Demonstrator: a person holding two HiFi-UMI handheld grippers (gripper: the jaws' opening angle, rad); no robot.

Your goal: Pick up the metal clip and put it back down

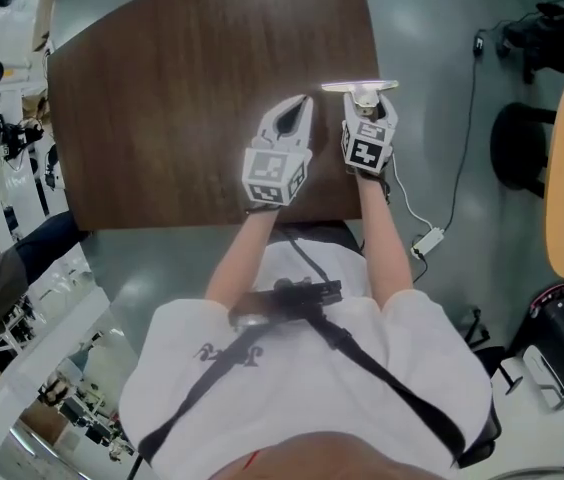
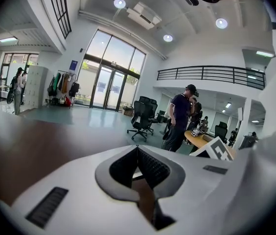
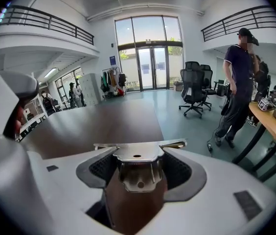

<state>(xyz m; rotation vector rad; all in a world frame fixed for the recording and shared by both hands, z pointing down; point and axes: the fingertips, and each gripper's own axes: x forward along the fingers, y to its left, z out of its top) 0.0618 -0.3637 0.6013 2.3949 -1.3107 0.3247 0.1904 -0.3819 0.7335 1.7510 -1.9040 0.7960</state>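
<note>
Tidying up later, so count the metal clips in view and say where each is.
1. The metal clip is clamped in the right gripper, near the right edge of the brown table. The left gripper is shut on nothing. The grippers may hide others.

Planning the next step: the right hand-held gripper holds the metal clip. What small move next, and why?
Probably lower the right hand-held gripper toward the table, slightly inward: its jaws are clamped on the metal clip, which shows near the table's right edge, so releasing there looks risky.
</note>
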